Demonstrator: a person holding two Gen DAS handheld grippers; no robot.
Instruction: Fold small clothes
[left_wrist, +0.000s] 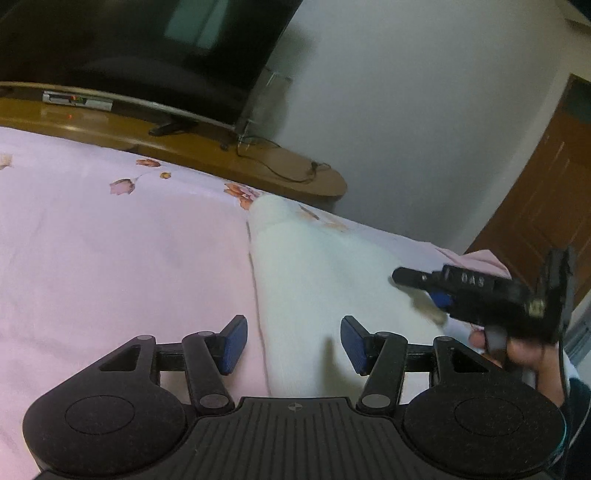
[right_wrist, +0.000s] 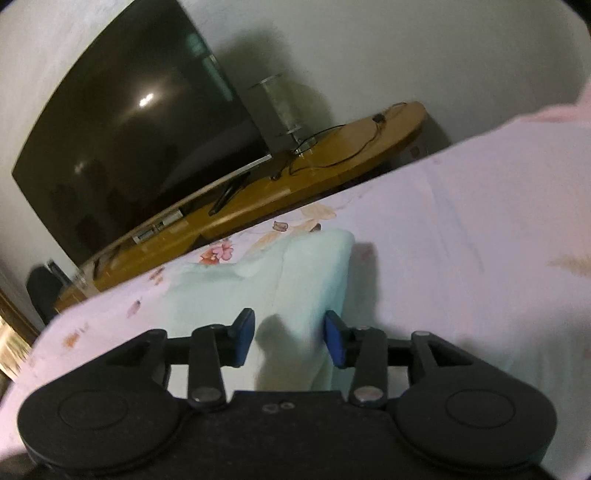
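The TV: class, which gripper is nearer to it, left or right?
Left, by a little, I judge. The left gripper hangs over the garment's side toward the TV; the right gripper is at the garment's far side, further from it.

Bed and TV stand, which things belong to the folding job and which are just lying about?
For the job: pale garment, left gripper, right gripper, floral bedsheet.
Lying about: television, wooden stand, cable.
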